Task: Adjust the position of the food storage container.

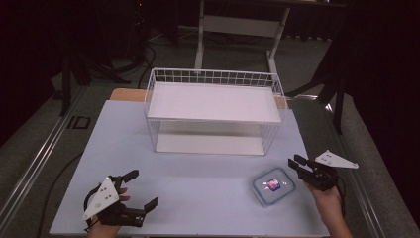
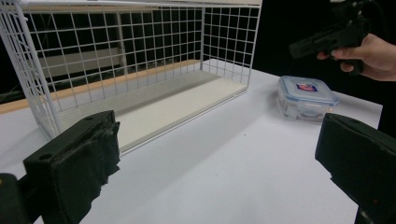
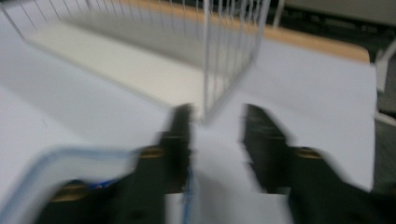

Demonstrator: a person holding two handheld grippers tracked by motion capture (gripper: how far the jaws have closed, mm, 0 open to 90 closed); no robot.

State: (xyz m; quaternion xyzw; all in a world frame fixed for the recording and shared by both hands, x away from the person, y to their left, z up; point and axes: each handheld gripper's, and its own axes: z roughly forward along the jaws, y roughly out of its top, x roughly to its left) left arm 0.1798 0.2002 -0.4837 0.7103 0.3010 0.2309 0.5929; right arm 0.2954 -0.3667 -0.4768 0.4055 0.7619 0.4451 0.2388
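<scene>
A small clear food container (image 1: pixel 274 186) with a blue-rimmed lid is sitting on the pale table (image 1: pixel 198 198) toward the near right, in front of and a little to the right of the white wire basket (image 1: pixel 214 111), which is standing at the far middle of the table with a white shelf board lying across its top; the right gripper (image 1: pixel 297 164) is hovering just to the right of the container, held in a hand (image 1: pixel 328 198) coming in from the near right edge, its grey three-cornered plate pointing right; in the right gripper view the jaws are standing somewhat apart with a gap between them, holding nothing, and the container's rim (image 3: pixel 60 158) is showing blurred at the lower left, seemingly just beside the left jaw, though the smear makes it hard to say whether they are touching; the left gripper (image 1: pixel 141 189) is resting at the near left of the table, well apart from the container, with its jaws spread wide and nothing between them; in the left gripper view the two black pads are framing the table, the basket (image 2: pixel 140 70) is rising at the far left, and the container (image 2: pixel 306 97) is lying at the right beneath the other hand (image 2: pixel 369 56) and its gripper.
</scene>
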